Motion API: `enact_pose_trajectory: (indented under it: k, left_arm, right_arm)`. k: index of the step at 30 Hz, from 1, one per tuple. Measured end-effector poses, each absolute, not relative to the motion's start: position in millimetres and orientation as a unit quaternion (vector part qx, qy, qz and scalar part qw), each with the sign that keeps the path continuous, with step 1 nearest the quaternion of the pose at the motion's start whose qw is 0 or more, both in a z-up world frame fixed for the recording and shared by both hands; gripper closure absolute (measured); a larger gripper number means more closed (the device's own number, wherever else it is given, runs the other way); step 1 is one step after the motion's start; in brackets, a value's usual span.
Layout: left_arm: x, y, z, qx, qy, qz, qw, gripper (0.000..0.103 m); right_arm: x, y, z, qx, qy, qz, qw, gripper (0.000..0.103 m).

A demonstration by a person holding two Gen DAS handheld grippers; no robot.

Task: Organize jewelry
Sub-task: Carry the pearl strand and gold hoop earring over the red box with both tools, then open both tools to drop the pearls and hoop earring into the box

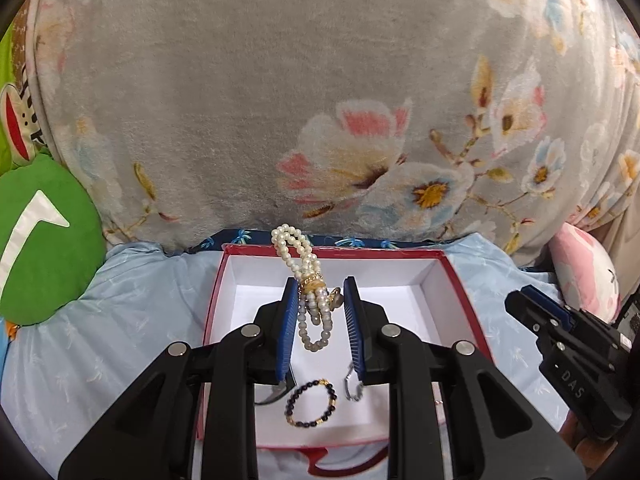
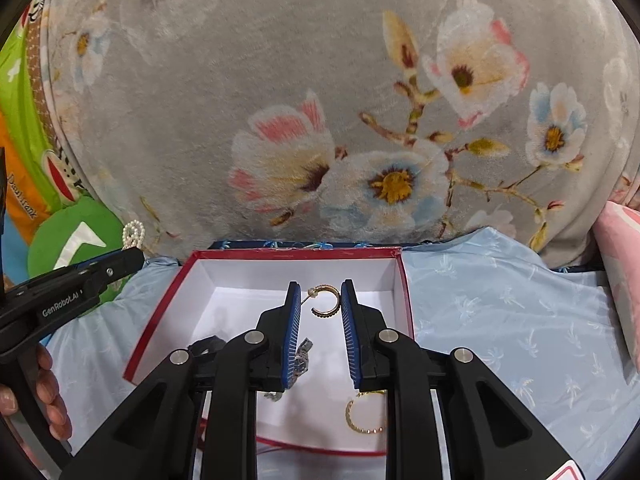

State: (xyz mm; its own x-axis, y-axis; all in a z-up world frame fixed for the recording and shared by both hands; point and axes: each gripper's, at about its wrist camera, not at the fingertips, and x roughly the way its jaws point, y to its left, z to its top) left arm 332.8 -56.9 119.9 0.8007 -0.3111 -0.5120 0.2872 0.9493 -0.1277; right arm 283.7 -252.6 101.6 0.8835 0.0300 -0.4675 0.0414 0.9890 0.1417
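Note:
My left gripper (image 1: 321, 282) is shut on a white pearl bracelet (image 1: 294, 250) with a gold clasp; loops stick up above the pads and hang below them. It hovers over an open red box (image 1: 460, 280) with a white inside. In the box lie a dark bead bracelet (image 1: 311, 404) and a silver hoop (image 1: 352, 388). My right gripper (image 2: 320, 285) is shut on a gold hoop earring (image 2: 326, 301) over the same box (image 2: 280, 255), where a silver watch (image 2: 301, 360) and a second gold hoop (image 2: 364, 416) lie. Each gripper shows in the other's view: right gripper (image 1: 520, 300), left gripper (image 2: 134, 256).
A grey floral blanket (image 1: 240, 100) rises right behind the box. A green plush cushion (image 1: 44, 236) sits at the left and a pink one (image 1: 584, 272) at the right. Light blue sheet (image 2: 500, 312) surrounds the box. A hand (image 2: 44, 392) grips the left gripper's handle.

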Motion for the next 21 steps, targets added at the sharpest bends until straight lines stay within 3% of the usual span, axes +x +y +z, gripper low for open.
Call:
enact_pose_trajectory:
  k: [18,19,20,21]
  left_arm:
    - [403,-75,52,-0.032,0.332,-0.146,0.931,0.078]
    - [404,-74,51,-0.034,0.331,-0.139,0.933,0.063]
    - [403,-73,50,-0.037,0.327,-0.128,0.936,0.051]
    - [401,-70,52,-0.043,0.316,-0.114,0.941,0.030]
  right_arm:
    - [362,-245,48,0.046,0.284,-0.012,0.958,0.081]
    - [363,-245,46,0.043,0.281,-0.017,0.959,0.077]
    - [363,-245,46,0.041,0.277,-0.021,0.960,0.062]
    - [361,-245,46,0.039,0.270,-0.025,0.962,0.052]
